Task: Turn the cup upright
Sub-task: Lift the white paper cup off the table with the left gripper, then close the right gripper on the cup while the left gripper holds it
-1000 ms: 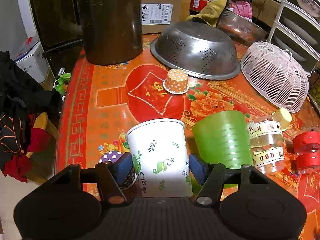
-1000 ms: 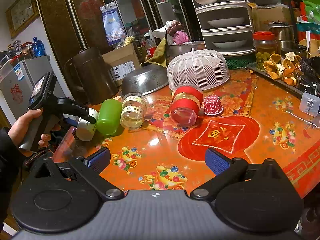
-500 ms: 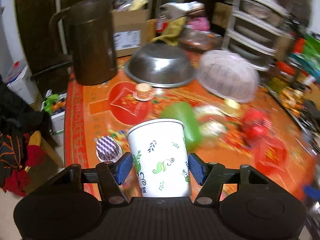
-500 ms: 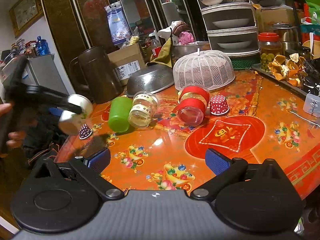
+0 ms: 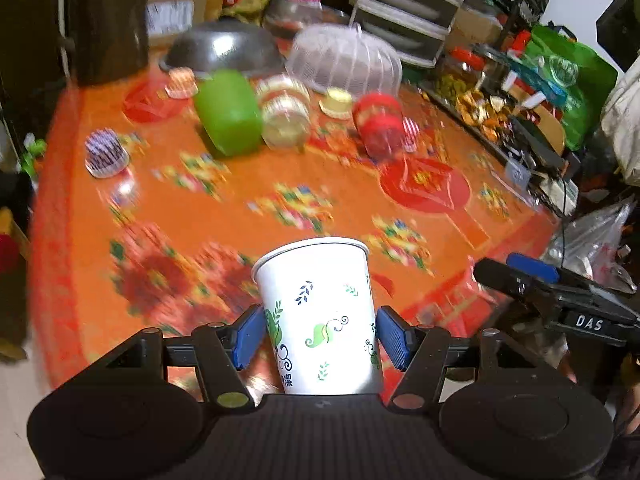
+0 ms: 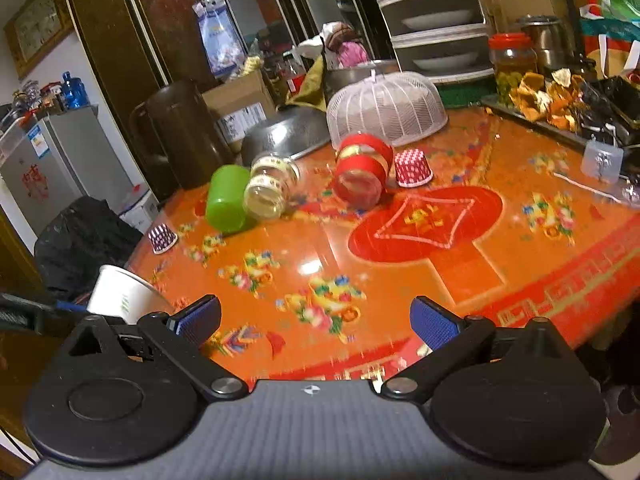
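Left wrist view, nearest first: the left gripper (image 5: 318,334) has its blue pads pressed on either side of the white cup (image 5: 320,316), leaf print and all, low on the wall toward the base, with the wide rim pointing away from the camera. The cup's off the table (image 5: 240,216), held over the near edge. It looks like a thin paper-type cup, so probably very light and easy to crush; gripping down near the stiffer bottom seems smarter than squeezing the rim. The slick wall could slip if the grip goes too soft, though.

The right gripper (image 6: 316,320) is spread wide with nothing in it, hanging over the near side of the table.

Further back, a green cup (image 5: 228,114) lies on its side, with a clear jar (image 5: 286,116) just beside it, then a red jar (image 5: 378,124), and a steel colander (image 5: 224,46) and a white mesh cover (image 5: 346,60) behind.
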